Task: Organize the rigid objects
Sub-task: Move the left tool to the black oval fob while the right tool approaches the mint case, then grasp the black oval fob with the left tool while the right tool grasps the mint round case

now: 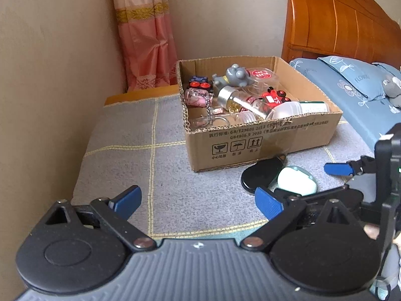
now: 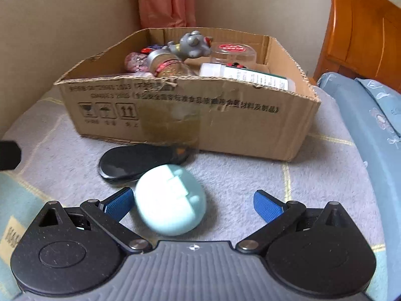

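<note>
A cardboard box (image 1: 263, 135) (image 2: 188, 105) stands on a grey checked mat and holds a grey toy animal (image 1: 236, 75), a red toy train (image 1: 274, 97), a glass bottle (image 1: 240, 101), a white bottle (image 1: 300, 107) and a pink keychain (image 1: 199, 96). In front of the box lie a black oval case (image 1: 260, 173) (image 2: 140, 160) and a mint-green case (image 1: 297, 179) (image 2: 170, 200). My right gripper (image 2: 193, 204) is open around the mint case, which sits against its left finger. My left gripper (image 1: 198, 202) is open over bare mat, left of both cases.
A beige wall runs close along the left. A pink curtain (image 1: 145, 45) hangs behind the box. To the right are blue bedding (image 1: 351, 92), a wooden headboard (image 1: 338, 20) and a grey plush toy (image 1: 393, 87). The mat (image 1: 130, 150) stretches left of the box.
</note>
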`<state>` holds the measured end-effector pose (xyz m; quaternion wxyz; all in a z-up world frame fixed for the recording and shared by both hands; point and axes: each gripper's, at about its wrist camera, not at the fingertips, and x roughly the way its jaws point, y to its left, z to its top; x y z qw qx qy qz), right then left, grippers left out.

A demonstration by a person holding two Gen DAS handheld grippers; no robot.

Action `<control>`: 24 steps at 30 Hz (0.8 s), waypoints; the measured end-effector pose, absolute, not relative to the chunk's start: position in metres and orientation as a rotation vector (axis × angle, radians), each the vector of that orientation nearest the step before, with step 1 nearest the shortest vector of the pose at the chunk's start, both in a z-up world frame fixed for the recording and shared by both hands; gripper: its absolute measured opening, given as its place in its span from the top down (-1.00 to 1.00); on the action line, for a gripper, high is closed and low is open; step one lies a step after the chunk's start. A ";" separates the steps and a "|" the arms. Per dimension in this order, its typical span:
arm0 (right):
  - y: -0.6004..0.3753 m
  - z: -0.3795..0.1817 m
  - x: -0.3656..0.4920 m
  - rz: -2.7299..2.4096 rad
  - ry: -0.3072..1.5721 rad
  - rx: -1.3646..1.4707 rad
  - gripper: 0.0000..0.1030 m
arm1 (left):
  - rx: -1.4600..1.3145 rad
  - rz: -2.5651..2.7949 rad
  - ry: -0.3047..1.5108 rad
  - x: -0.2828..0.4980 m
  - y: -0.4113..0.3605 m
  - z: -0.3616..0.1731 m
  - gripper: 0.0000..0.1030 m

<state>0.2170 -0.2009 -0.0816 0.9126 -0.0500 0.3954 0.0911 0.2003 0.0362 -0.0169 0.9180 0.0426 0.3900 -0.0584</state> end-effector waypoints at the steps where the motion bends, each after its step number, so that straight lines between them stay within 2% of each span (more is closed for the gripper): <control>1: -0.203 -0.082 0.218 0.185 0.814 -0.097 -1.00 | 0.089 -0.122 0.806 0.202 0.035 -0.018 -0.88; 9: -0.237 -0.081 0.216 0.112 0.825 -0.069 -1.00 | 0.127 -0.172 0.819 0.218 0.016 -0.032 -0.88; 16: -0.262 -0.083 0.214 0.078 0.833 -0.051 -1.00 | 0.197 -0.221 0.898 0.247 -0.010 -0.066 -0.88; 24: -0.264 -0.084 0.212 0.092 0.823 -0.058 -1.00 | 0.136 -0.161 0.936 0.261 0.001 -0.078 -0.90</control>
